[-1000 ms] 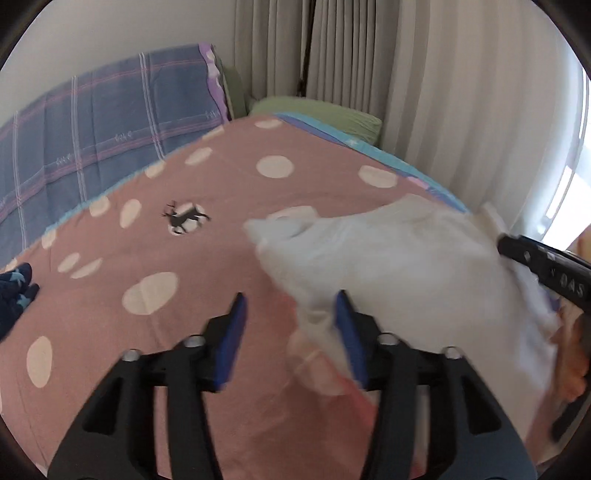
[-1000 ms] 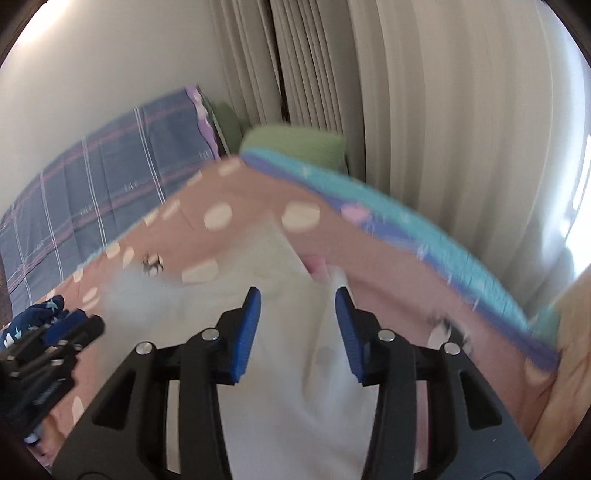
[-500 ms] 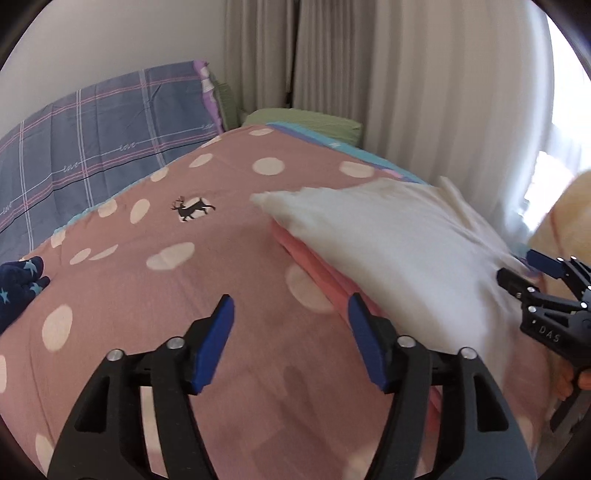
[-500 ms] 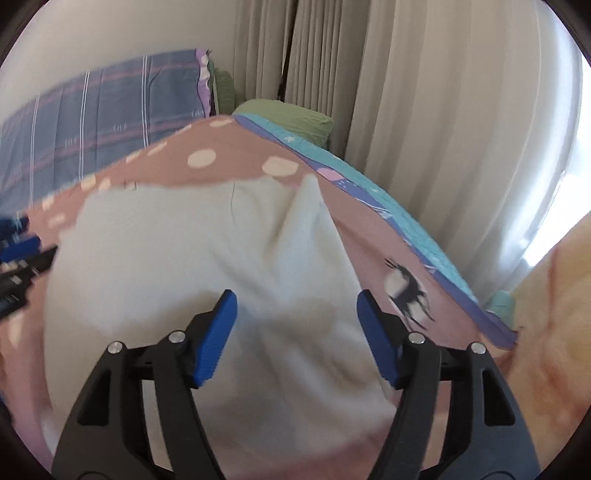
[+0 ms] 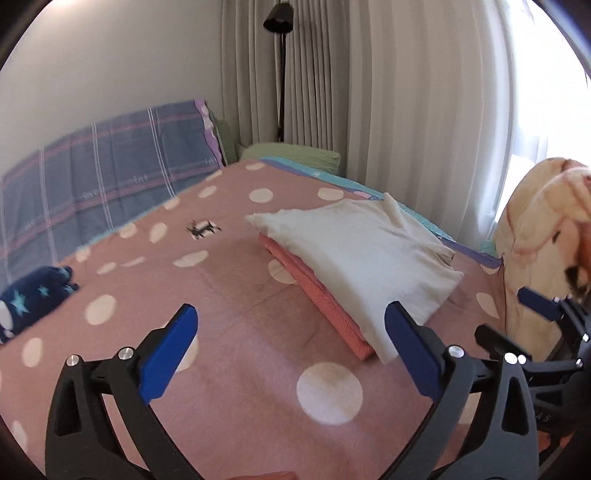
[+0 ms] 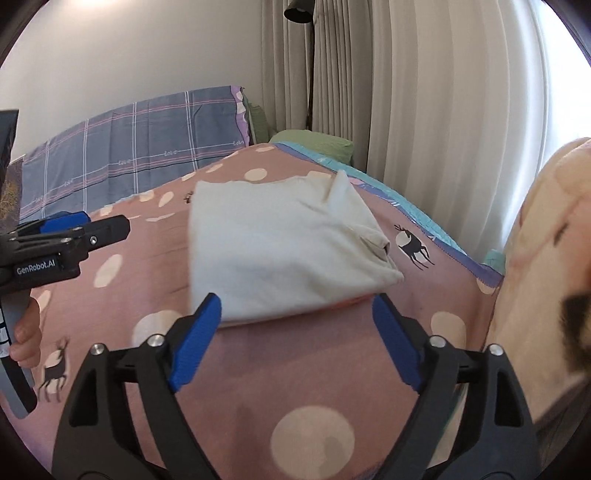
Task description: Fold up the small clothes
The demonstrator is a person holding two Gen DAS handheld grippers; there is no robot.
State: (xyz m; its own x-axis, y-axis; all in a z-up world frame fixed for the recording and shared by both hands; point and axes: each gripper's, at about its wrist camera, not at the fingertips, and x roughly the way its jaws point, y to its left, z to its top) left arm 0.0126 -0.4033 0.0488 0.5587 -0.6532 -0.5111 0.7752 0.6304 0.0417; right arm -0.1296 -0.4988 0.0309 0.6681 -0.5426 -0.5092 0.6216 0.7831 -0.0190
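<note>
A folded white garment lies on top of a folded coral-pink garment on the pink dotted bedspread. My left gripper hovers short of the stack's near left corner, its jaws opening wide with nothing between them. My right gripper sits back from the stack's near edge, jaws also opening and empty. Each gripper shows in the other's view: the right one at the far right, the left one at the left, with a hand on its handle.
A dark blue star-patterned garment lies at the bed's left edge. A plaid blue pillow and a green pillow stand at the head. A cream plush blanket rises on the right. Curtains and a floor lamp stand behind.
Both grippers have let go of the white garment and drawn back from it while their jaws widened. The garment now rests flat on the coral one.
</note>
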